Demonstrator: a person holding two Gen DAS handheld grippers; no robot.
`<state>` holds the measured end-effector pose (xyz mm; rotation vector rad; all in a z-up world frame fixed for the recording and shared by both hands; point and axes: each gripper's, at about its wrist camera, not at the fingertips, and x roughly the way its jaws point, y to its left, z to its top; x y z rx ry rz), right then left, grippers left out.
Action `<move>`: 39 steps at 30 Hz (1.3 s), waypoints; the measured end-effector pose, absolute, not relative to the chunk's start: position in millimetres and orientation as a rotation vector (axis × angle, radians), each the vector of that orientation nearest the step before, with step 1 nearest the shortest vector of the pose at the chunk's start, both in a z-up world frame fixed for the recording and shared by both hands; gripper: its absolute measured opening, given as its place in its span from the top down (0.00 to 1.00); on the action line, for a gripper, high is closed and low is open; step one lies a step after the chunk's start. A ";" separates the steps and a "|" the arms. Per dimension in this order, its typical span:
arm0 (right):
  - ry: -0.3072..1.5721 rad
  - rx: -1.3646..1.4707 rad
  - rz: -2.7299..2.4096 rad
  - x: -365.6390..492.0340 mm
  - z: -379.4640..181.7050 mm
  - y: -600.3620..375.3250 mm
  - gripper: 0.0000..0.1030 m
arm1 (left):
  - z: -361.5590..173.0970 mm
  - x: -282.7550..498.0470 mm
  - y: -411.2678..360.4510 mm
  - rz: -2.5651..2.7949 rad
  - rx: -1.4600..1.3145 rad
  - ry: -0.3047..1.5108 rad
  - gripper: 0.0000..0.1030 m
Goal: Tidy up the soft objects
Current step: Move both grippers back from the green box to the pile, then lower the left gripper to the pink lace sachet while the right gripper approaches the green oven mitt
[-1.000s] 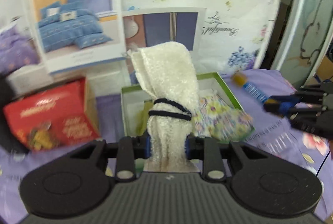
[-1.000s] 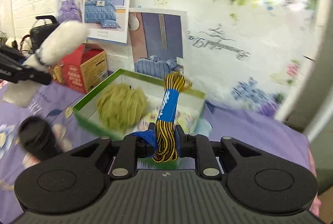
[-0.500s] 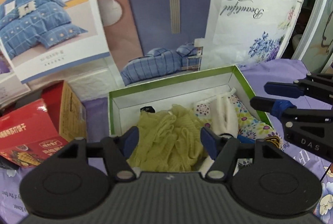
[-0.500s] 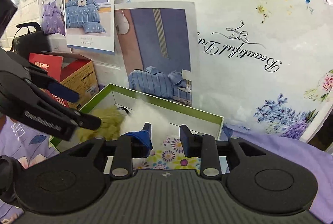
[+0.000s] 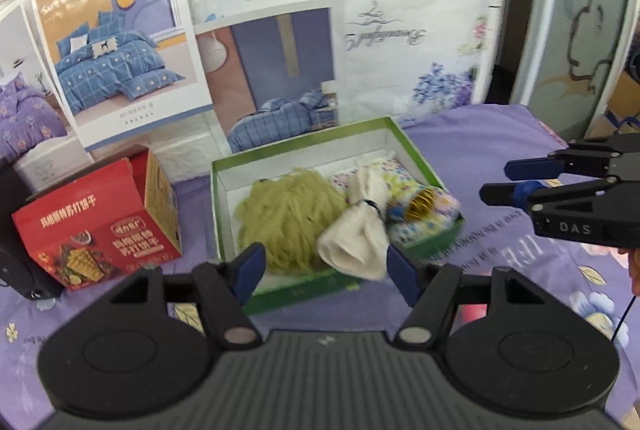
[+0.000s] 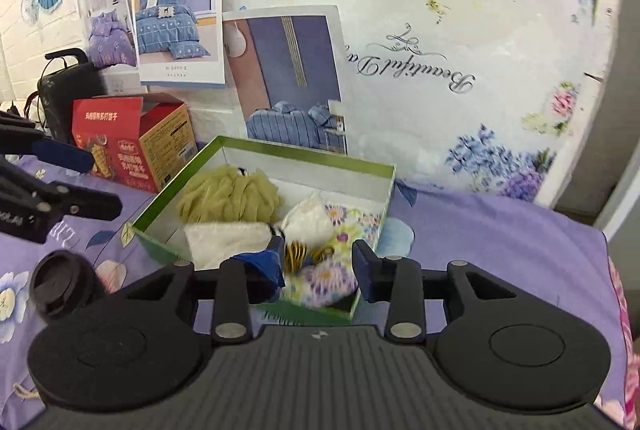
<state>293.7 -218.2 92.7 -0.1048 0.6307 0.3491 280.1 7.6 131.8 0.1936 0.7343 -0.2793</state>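
Gaping left claw (image 5: 324, 272), right claw (image 6: 318, 270) wide, both empty

A green-rimmed box (image 5: 316, 146) with white inner walls sits open just ahead of the left gripper (image 5: 326, 268), whose spread fingers frame its near edge. Inside, an olive-green fluffy bundle (image 5: 288, 214) fills the half nearer that gripper's left finger. A white fuzzy towel (image 5: 358, 238) cinched by a dark band lies beside it, next to a floral cloth (image 5: 420, 206) with a yellow-and-black cord (image 5: 420, 200) resting on top.
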 end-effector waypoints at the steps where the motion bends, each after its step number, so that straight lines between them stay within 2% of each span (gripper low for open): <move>1: 0.630 -0.105 0.349 284.2 93.1 -220.1 0.79 | 131.9 268.5 6.7 -0.289 0.197 0.729 0.32; 14: 0.584 -0.069 0.295 167.9 70.1 -227.9 0.73 | 112.1 166.9 7.6 -0.332 0.173 0.713 0.30; 22: 0.679 -0.005 0.269 134.7 12.5 -212.2 0.71 | 58.8 138.9 23.7 -0.284 0.115 0.799 0.30; 29: 0.676 0.155 0.244 90.8 -34.0 -201.1 0.69 | 1.5 110.4 63.7 -0.115 0.007 0.892 0.30; 34: 0.677 0.183 0.268 80.0 -46.6 -189.4 0.68 | -21.3 97.6 81.0 -0.075 0.008 0.953 0.30; 39: 0.647 0.043 0.241 79.8 -42.4 -162.9 0.65 | -22.3 101.9 93.4 -0.046 -0.017 0.953 0.30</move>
